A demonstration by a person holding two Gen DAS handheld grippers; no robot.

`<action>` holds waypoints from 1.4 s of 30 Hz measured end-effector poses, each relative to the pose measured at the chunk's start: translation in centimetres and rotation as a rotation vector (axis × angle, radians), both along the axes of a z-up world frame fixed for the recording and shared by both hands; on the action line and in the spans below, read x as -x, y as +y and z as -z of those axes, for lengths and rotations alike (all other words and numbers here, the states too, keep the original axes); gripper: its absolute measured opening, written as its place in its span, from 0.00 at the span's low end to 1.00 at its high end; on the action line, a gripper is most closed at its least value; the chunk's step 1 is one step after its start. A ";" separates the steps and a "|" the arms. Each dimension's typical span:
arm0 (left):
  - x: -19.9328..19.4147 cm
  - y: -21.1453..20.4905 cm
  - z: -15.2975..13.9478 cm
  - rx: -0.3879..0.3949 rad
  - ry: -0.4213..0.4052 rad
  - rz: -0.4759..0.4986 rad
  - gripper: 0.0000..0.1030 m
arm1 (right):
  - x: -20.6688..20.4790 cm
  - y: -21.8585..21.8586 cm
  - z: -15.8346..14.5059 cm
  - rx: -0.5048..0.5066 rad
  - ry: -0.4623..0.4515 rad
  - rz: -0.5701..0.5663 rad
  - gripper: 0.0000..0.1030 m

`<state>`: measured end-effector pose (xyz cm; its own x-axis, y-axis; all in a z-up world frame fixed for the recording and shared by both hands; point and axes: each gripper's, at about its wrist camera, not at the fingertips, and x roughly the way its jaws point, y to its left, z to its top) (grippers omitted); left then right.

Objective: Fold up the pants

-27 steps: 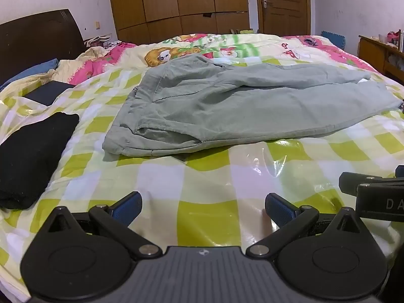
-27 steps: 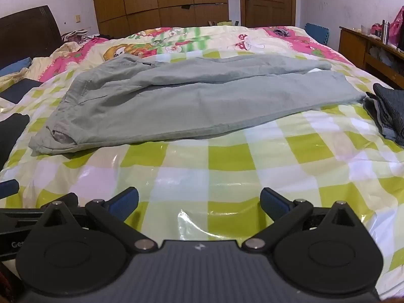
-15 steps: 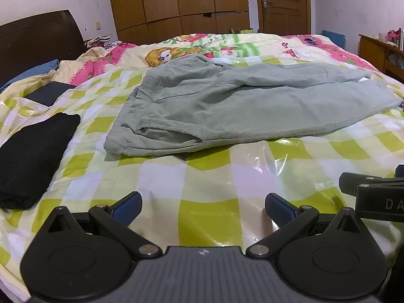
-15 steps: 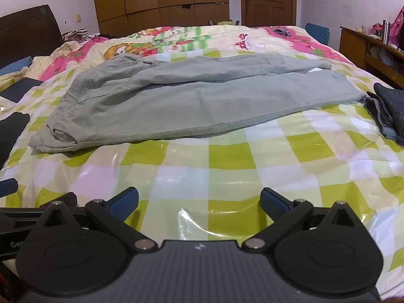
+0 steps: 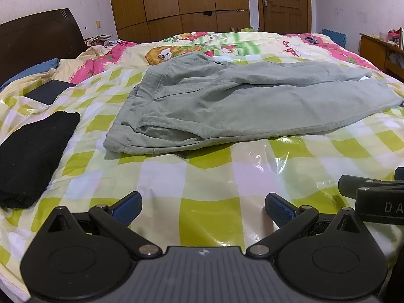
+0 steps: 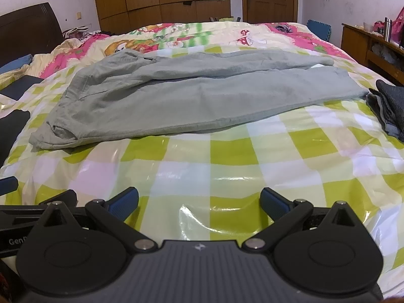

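Note:
Grey-green pants (image 5: 227, 101) lie flat across the checked sheet, waistband to the left, legs stretched to the right, one leg laid partly over the other. They also show in the right wrist view (image 6: 197, 96). My left gripper (image 5: 203, 208) is open and empty, low over the sheet, well short of the pants' near edge. My right gripper (image 6: 199, 203) is open and empty, also short of the pants. Part of the right gripper's body shows at the right edge of the left wrist view.
A folded black garment (image 5: 32, 151) lies at the left. A dark grey folded garment (image 6: 388, 108) lies at the right by the pant hems. A dark flat object (image 5: 48, 92) sits far left. A headboard, wardrobe and wooden side table surround the bed.
Both grippers have edged slightly, with the view shifting a little; the pants lie as before and both grippers stay open.

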<state>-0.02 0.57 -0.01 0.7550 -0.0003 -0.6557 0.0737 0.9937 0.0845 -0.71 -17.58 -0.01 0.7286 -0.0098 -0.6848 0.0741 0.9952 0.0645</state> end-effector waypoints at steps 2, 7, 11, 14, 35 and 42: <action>-0.1 0.0 0.0 0.000 0.002 0.000 1.00 | 0.0 0.0 0.0 0.000 0.001 0.000 0.99; -0.2 -0.2 0.2 -0.003 0.003 -0.001 1.00 | 0.0 0.0 0.0 0.000 0.001 0.000 0.99; -0.3 -0.2 0.3 -0.003 0.004 -0.002 1.00 | 0.0 0.1 0.2 0.007 0.004 -0.004 0.99; -0.3 -0.2 0.4 -0.002 0.001 -0.004 1.00 | 0.0 0.3 0.3 0.015 0.008 -0.007 0.99; -1.7 1.3 0.6 0.008 -0.014 -0.034 1.00 | -1.7 2.0 -0.1 0.075 0.003 -0.052 0.99; -2.7 2.3 0.9 0.014 -0.015 -0.068 1.00 | -3.2 3.1 0.0 0.087 0.005 -0.083 0.99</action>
